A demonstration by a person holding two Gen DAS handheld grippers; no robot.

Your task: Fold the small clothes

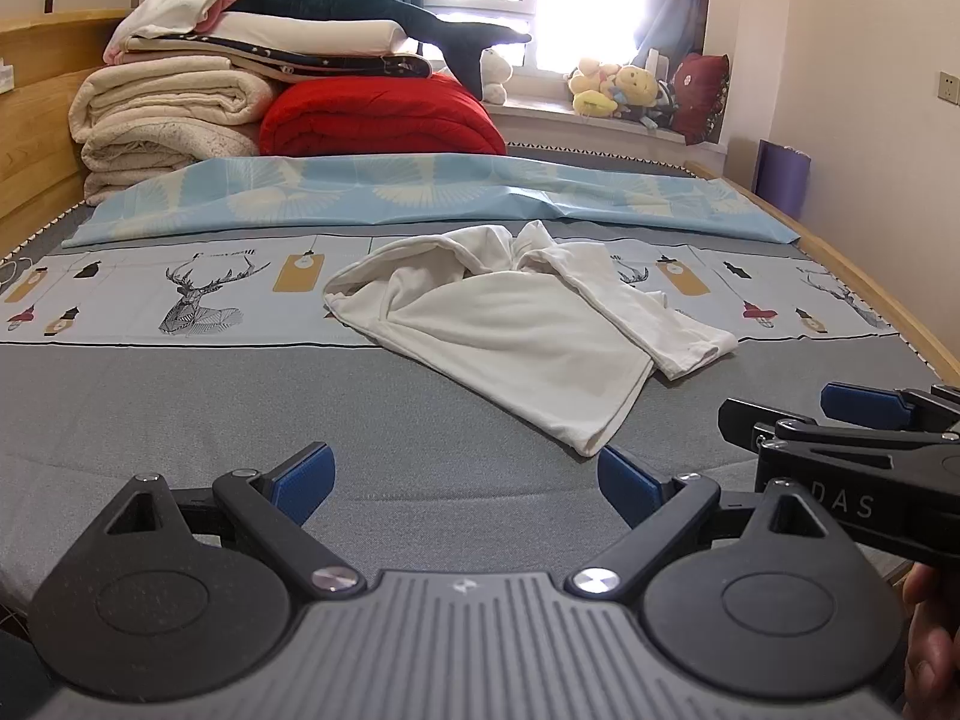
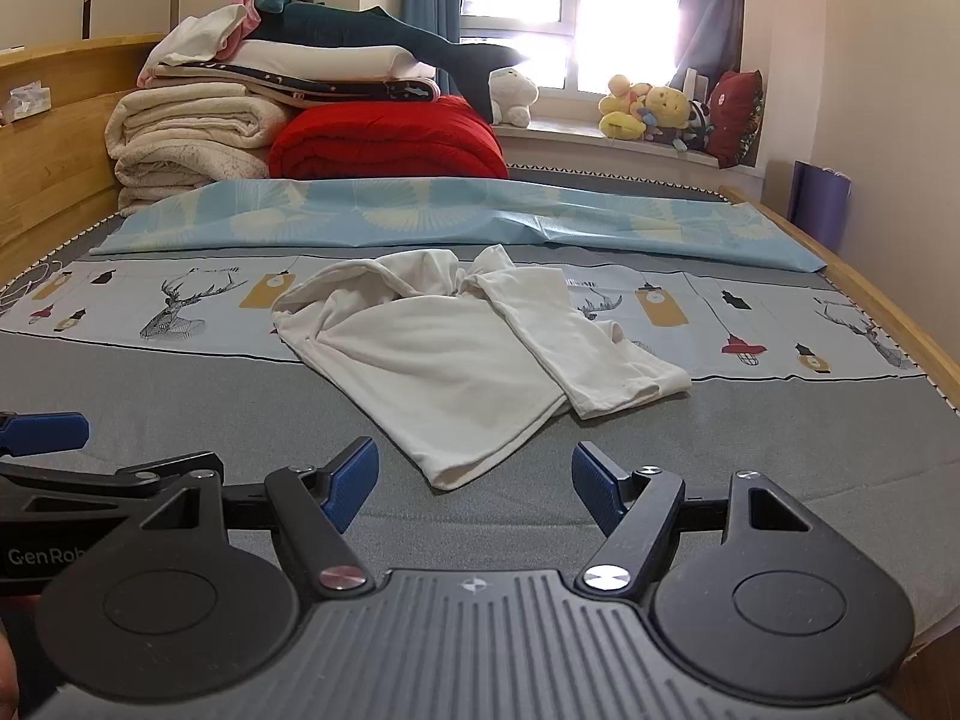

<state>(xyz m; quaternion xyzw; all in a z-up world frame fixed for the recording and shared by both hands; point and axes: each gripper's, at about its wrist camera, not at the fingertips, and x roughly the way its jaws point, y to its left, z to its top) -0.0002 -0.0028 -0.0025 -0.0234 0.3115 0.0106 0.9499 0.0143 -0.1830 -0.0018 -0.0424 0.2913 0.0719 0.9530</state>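
Both sets of tongs spread wide and empty, nothing between the blue pads. Side by side at the near edge of the bed (image 1: 180, 420), pointing down across the grey cover toward the window.

White garment (image 1: 516, 324), rumpled and unfolded, lying on the bed ahead of both, partly on the grey cover and partly on the deer-print strip (image 1: 180, 294). Well apart from either pair of pads (no contact anywhere).

Seen from the left gripper (image 1: 465, 489): garment at about one o'clock, its nearest corner reaching toward five o'clock and ending just beyond the right-hand pad. Seen from the right gripper (image 2: 474, 489): same garment (image 2: 456, 348) at roughly twelve o'clock, nearest corner almost dead ahead, just past the gap between the pads and a touch to eleven.

Long axis running from ten o'clock at the far, bunched end to five o'clock at the near corner in the left view; sleeve or leg (image 2: 600, 354) draped across toward four o'clock (hard to say which kind of garment).

Judged nearer to the right gripper, though only slightly. Next move probably a reach forward by both: right for the near corner, left for the far edge at eleven o'clock, to spread the cloth flat before any fold. Nothing of the folding itself done yet.
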